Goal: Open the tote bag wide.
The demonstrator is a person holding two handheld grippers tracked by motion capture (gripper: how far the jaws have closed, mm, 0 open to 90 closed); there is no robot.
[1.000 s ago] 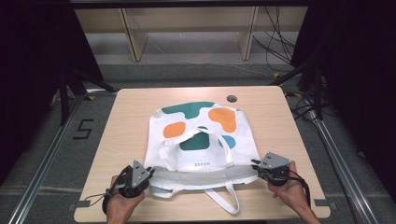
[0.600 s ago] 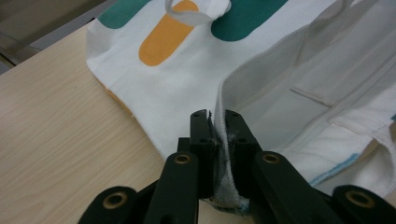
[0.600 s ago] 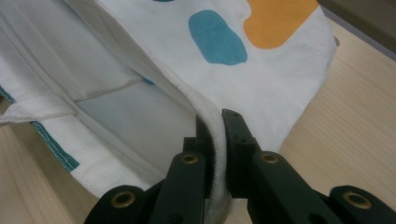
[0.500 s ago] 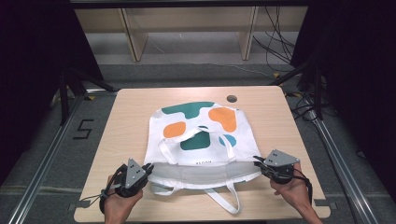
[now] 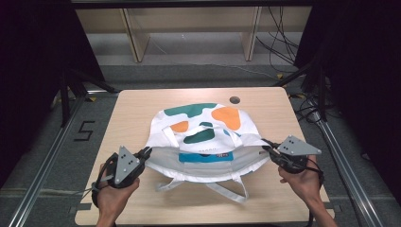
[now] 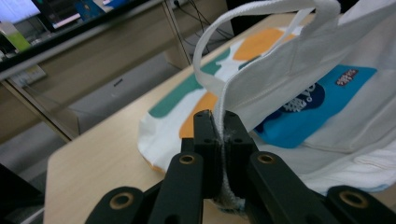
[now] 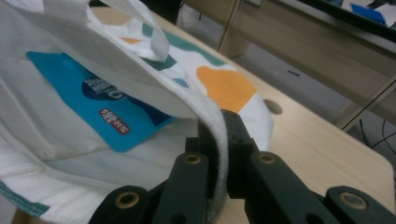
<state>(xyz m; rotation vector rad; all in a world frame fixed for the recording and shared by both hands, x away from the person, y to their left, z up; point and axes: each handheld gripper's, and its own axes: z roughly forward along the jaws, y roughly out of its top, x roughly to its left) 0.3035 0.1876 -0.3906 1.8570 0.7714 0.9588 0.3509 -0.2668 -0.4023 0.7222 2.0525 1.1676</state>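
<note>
Nearest the person, the left tool (image 5: 144,153) and right tool (image 5: 267,147) are each clamped tight on 1 side of the white tote bag's (image 5: 203,137) top hem, which now hangs lifted off the surface (image 5: 132,104) where it lay flat 1 second ago. That opens its mouth, likely for loading. Inside lies a blue packet (image 5: 205,156); its far end rests mid-surface.
</note>
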